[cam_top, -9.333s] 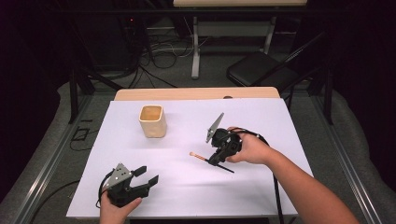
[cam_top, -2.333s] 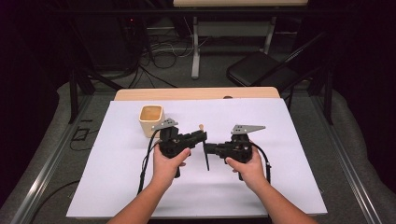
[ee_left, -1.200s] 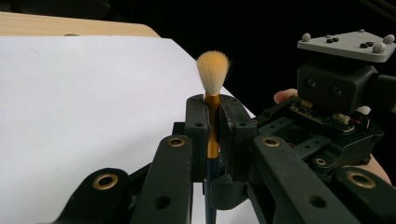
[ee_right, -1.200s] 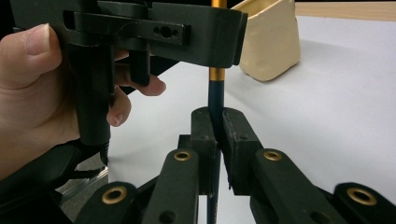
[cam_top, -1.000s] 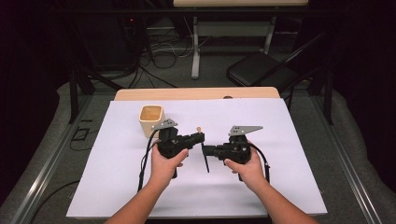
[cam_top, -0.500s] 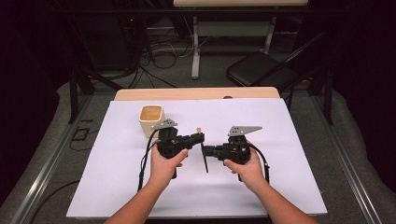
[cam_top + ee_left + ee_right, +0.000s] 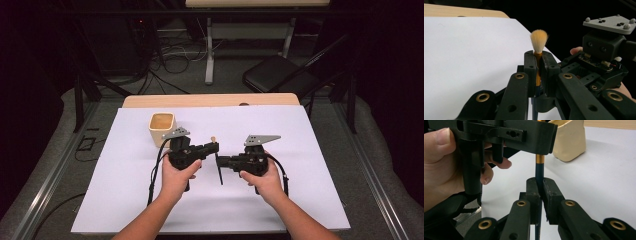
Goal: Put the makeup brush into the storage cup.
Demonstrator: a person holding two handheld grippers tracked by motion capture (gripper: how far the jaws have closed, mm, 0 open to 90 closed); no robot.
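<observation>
Both grippers pinch one upright brush above the table.
Left gripper clamps brush near bristles; right gripper clamps dark handle below. Beige cup behind left gripper, on white sheet.

Tan-bristled, gold-and-navy brush; cream cup; white sheet
</observation>
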